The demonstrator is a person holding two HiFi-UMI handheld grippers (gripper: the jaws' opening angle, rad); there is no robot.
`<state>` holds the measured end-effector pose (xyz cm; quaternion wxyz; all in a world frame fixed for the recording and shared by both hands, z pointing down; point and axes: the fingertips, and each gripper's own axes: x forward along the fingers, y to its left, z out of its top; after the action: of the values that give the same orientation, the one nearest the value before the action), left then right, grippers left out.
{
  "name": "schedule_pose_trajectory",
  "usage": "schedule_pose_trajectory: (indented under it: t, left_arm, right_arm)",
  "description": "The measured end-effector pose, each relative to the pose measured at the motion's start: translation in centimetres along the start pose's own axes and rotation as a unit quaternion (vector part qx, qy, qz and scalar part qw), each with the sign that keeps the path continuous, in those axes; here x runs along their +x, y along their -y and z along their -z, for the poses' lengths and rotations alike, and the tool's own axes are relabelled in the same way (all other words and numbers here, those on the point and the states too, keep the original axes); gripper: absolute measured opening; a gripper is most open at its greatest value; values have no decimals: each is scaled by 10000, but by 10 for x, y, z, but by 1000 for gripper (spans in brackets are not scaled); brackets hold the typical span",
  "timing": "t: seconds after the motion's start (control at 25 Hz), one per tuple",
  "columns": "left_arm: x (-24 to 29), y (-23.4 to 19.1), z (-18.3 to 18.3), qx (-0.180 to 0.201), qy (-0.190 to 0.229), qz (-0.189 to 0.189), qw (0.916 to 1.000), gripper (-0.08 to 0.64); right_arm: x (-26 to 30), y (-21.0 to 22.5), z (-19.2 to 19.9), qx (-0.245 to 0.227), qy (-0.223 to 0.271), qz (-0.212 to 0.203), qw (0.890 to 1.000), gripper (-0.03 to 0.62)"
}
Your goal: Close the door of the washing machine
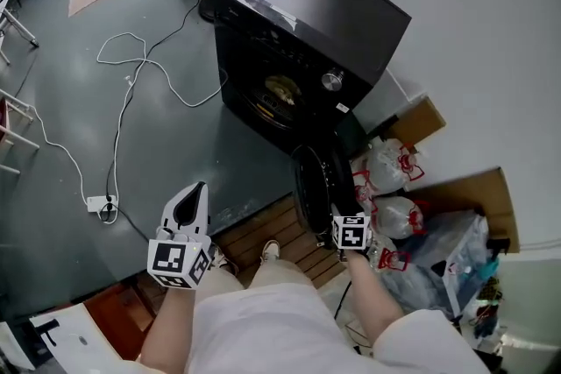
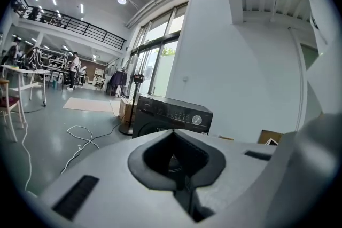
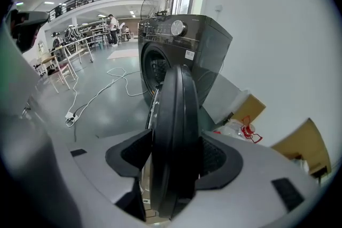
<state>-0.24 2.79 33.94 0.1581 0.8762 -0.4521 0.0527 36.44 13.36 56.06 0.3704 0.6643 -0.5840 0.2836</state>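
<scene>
A black front-loading washing machine (image 1: 307, 22) stands against the white wall, its drum mouth (image 1: 279, 92) uncovered. Its round black door (image 1: 317, 184) is swung out towards me, edge-on in the right gripper view (image 3: 176, 131). My right gripper (image 1: 338, 210) is clamped over that door's free edge, with one pad on each face (image 3: 173, 163). My left gripper (image 1: 199, 188) hangs in the air left of the door, fingers together and holding nothing. In the left gripper view, the left gripper (image 2: 179, 168) points at the machine (image 2: 171, 115) from a distance.
A white cable and a power strip (image 1: 101, 206) trail over the grey floor to the left. Plastic bags (image 1: 394, 215) and cardboard (image 1: 421, 123) are piled to the right of the machine. Wooden planks (image 1: 280, 228) lie under my shoe (image 1: 270, 251).
</scene>
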Motion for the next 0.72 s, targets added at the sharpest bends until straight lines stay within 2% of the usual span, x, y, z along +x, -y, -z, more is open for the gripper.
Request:
schedule_pose_trajectory:
  t: [0.72]
  left_arm:
    - [-1, -39, 4, -380, 135, 224, 9989, 3]
  right_arm:
    - [-9, -61, -3, -253, -289, 54, 9992, 256]
